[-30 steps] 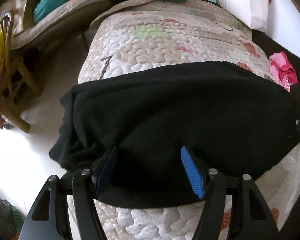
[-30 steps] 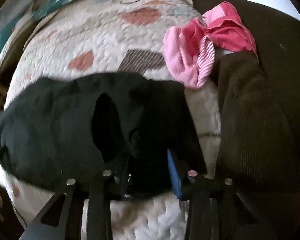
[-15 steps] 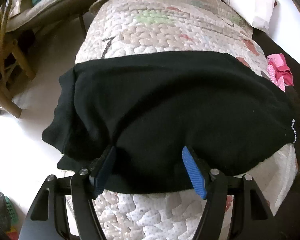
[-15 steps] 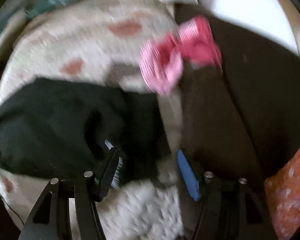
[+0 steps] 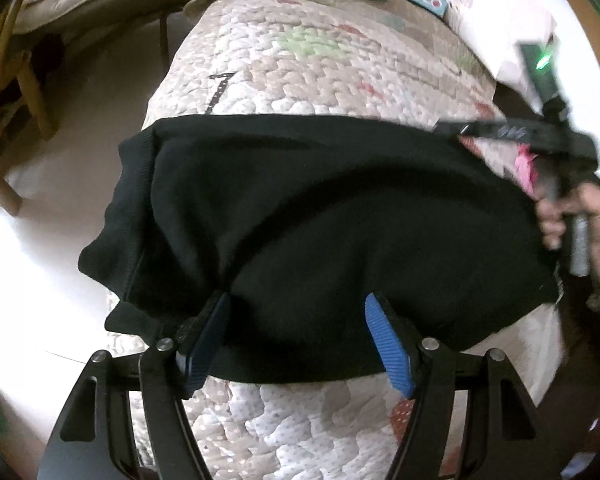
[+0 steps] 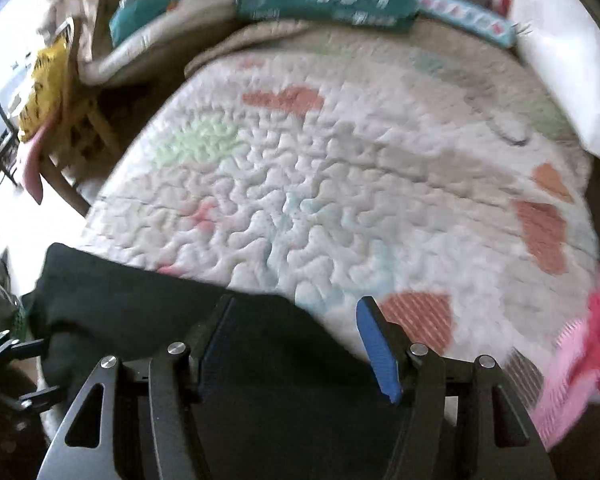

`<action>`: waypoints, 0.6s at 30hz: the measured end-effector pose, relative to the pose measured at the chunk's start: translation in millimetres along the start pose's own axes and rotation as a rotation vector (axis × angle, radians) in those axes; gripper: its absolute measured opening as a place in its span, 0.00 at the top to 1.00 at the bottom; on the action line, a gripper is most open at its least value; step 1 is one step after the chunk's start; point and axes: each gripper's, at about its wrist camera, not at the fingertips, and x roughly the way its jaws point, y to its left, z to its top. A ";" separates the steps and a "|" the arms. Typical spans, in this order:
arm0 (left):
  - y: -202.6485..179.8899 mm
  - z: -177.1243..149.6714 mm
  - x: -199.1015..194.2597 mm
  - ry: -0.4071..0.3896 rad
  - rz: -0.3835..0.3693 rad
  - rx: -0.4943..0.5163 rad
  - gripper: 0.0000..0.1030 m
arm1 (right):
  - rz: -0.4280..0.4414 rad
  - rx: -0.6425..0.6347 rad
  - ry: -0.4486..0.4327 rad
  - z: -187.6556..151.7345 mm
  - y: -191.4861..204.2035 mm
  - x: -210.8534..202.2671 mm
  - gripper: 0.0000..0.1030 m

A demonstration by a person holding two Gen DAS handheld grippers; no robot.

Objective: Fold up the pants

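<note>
Left gripper (image 5: 296, 340): blue-padded fingers spread, over the near hem.
Right gripper (image 6: 296, 344): spread wide, gripping nothing.
Black fleece pants (image 5: 320, 216): mid-frame, across the pale quilted bedspread (image 5: 320, 64).
Pink cloth (image 6: 580, 352): lower right.

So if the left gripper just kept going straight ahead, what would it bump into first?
Probably the black pants: the left gripper is open with the cloth right between its fingers, spread over the quilt. Depth is hard to judge.

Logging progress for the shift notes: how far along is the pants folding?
The black pants already lie as a compact wide bundle across the quilt. The left gripper and right gripper are both open over the fabric, gripping nothing. Any final fold looks left.
</note>
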 end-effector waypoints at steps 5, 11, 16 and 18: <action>2.2 4.6 -2.4 -0.038 -0.021 -0.032 0.33 | 0.067 -0.003 0.063 -7.4 4.6 25.6 0.68; 11.4 6.6 -6.4 -0.074 -0.021 -0.088 0.33 | 0.055 0.028 0.017 -9.1 2.6 5.0 0.89; 22.0 9.4 -3.2 -0.070 -0.043 -0.150 0.33 | -0.023 0.074 -0.001 13.3 -9.5 7.6 1.00; 23.9 10.2 -2.8 -0.072 -0.048 -0.162 0.33 | -0.060 0.097 0.003 21.7 -18.1 13.4 1.00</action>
